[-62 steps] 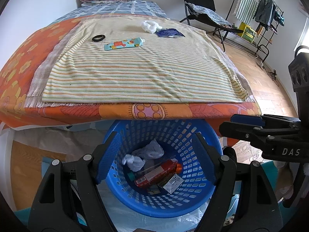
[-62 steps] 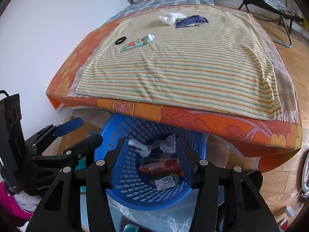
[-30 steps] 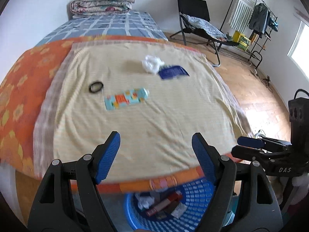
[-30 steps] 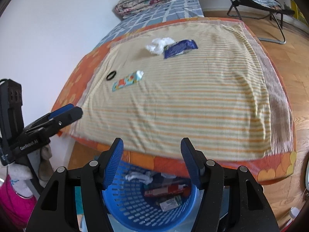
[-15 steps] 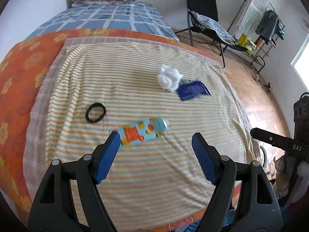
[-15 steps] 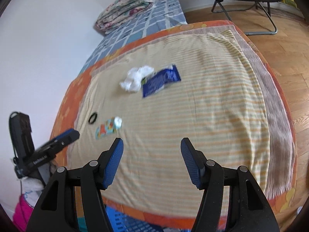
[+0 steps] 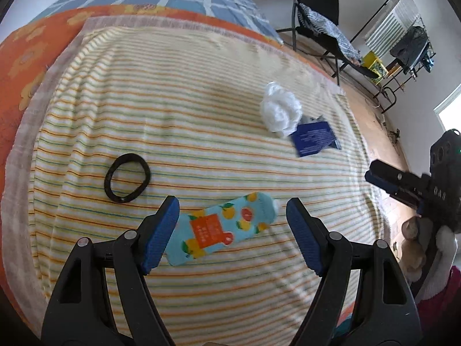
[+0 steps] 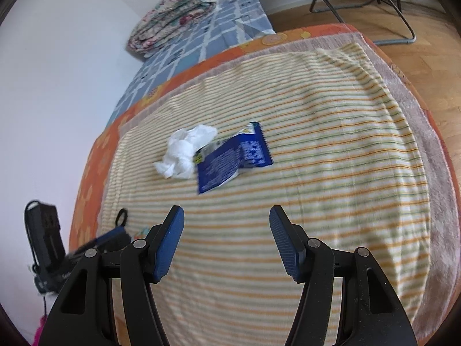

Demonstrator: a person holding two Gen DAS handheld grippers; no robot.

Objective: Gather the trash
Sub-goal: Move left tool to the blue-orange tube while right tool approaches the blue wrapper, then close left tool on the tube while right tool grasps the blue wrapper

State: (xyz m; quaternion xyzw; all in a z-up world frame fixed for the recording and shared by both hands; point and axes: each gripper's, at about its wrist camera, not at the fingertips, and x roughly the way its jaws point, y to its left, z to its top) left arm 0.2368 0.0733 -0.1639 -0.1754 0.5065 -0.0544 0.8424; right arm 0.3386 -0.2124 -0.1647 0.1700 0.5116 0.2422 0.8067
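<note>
A light blue packet with fruit print (image 7: 222, 227) lies on the striped blanket (image 7: 201, 121), partly between the tips of my open left gripper (image 7: 232, 210), which hovers just above it without touching. A crumpled white tissue (image 7: 279, 111) and a dark blue wrapper (image 7: 315, 138) lie farther back right. In the right wrist view the white tissue (image 8: 185, 150) and blue wrapper (image 8: 230, 158) lie ahead of my open, empty right gripper (image 8: 226, 216), well beyond its tips. The right gripper also shows at the right edge (image 7: 403, 184) of the left wrist view.
A black hair tie (image 7: 126, 181) lies left of the fruit packet. A folded quilt (image 8: 175, 14) sits at the bed's far end. A black folding chair (image 7: 319, 26) and a clothes rack (image 7: 403, 37) stand on the wooden floor beyond the bed.
Both grippers have moved from above the blue basket forward and down over the bed. The fruit packet now lies between the left gripper's tips; the tissue and wrapper are nearer the right gripper.
</note>
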